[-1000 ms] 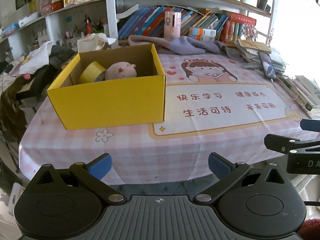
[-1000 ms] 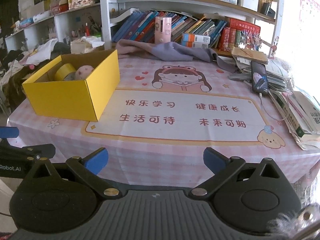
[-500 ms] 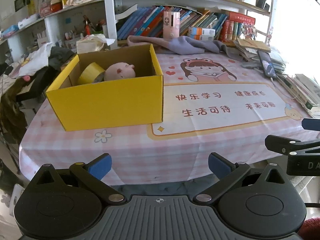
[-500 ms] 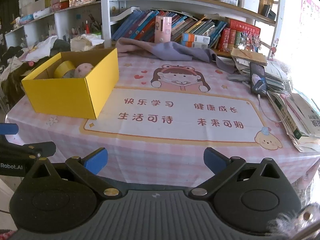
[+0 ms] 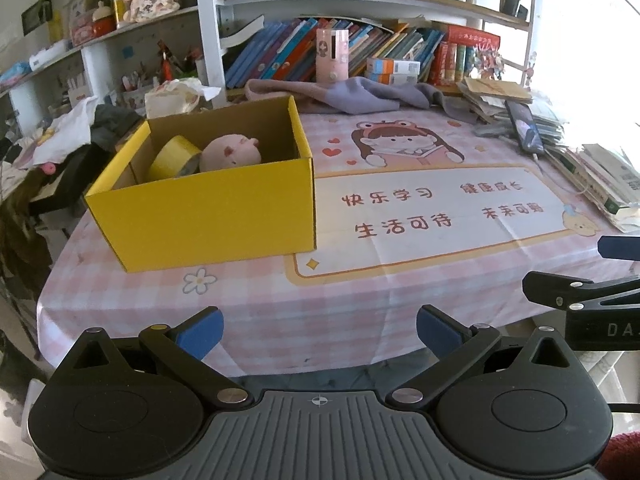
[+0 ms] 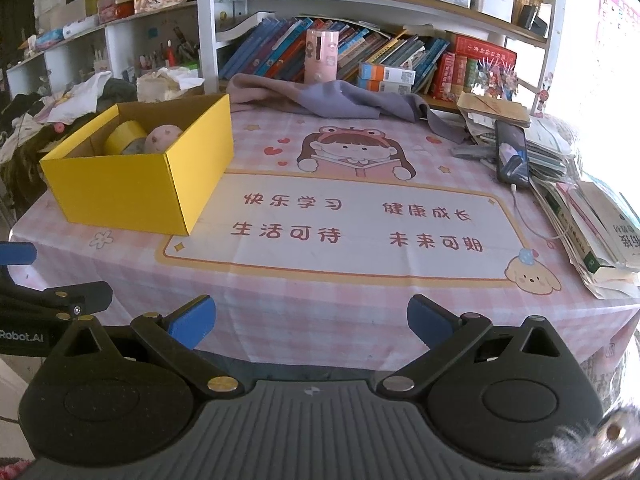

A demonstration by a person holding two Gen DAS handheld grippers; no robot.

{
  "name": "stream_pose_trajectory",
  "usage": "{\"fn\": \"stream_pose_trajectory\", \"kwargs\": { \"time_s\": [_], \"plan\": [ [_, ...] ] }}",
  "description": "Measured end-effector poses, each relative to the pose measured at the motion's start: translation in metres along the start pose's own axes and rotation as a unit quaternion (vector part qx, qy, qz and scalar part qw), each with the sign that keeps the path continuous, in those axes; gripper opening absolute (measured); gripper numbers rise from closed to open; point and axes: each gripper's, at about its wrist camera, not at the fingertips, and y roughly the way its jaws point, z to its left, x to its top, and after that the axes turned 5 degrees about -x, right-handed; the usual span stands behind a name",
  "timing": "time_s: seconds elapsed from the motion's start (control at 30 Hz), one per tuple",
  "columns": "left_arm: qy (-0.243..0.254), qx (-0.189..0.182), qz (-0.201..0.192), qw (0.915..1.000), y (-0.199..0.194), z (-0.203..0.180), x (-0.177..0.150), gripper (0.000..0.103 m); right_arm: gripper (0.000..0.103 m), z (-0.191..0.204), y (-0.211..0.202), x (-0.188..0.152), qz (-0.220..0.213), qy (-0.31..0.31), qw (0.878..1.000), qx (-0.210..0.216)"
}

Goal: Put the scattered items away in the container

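Left gripper [image 5: 319, 330]: held off the near bench edge, fingers spread wide, nothing between them.
Right gripper [image 6: 311, 322]: likewise spread apart and empty, beside the left.
Bench [image 6: 360, 280]: covered by a pink checked cloth.
Yellow box [image 5: 208, 208]: stood on the bench's left side.
Contents: a yellow tape roll [image 5: 173, 157] and what seems a pink plush toy [image 5: 231, 152] are seen inside.
Bookshelf [image 6: 360, 52]: behind.
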Motion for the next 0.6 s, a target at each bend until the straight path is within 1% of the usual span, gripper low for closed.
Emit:
{"fn": "stream_pose_trajectory", "kwargs": {
  "time_s": [0.6],
  "plan": [
    [0.005,-0.002,-0.002,1.0000,-0.0005,-0.0051,0.0015,0.103,0.103,-0.0005,0.0004,0.0003,0.000,0.000,1.000,0.000]
  ]
}}
